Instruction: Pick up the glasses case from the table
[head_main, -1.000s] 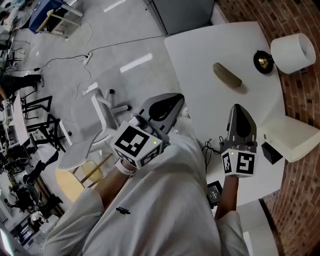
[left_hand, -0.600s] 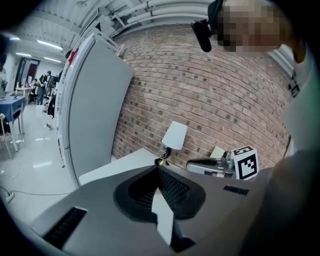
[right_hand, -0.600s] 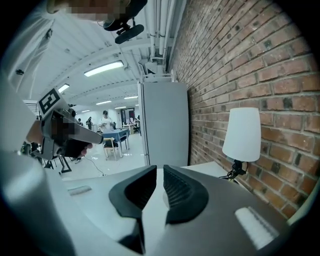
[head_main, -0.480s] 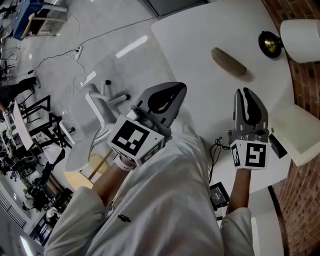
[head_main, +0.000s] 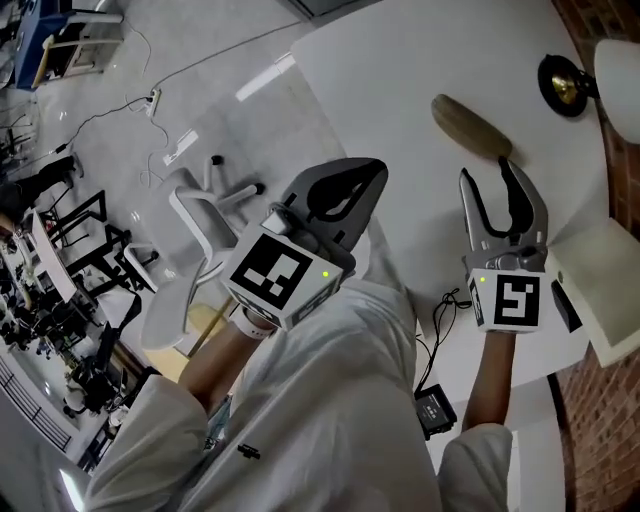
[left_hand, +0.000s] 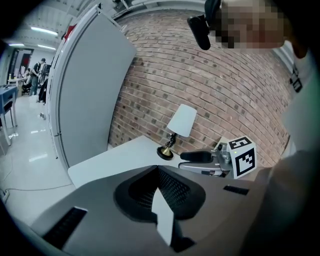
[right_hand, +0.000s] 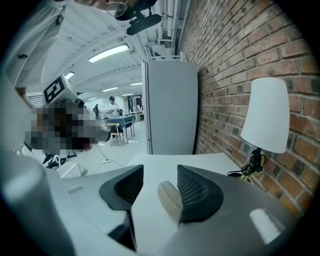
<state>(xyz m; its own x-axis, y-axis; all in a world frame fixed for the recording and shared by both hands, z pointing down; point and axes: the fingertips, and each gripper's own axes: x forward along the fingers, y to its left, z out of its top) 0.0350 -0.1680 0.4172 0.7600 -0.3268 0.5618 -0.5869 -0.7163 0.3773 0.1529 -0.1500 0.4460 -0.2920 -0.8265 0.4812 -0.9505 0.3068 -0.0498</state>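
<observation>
Opening right gripper (head_main: 487, 172), jaws empty, nearer glasses case (head_main: 470, 127)

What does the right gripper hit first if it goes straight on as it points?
Probably the case, lying on the table dead ahead between the right gripper's jaws, which have just been opening and hold nothing. It is not touching yet; depth is hard to judge.

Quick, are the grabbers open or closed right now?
Left gripper: closed, empty.
Right gripper: open, just been opening, empty; glasses case lies just ahead.
</observation>
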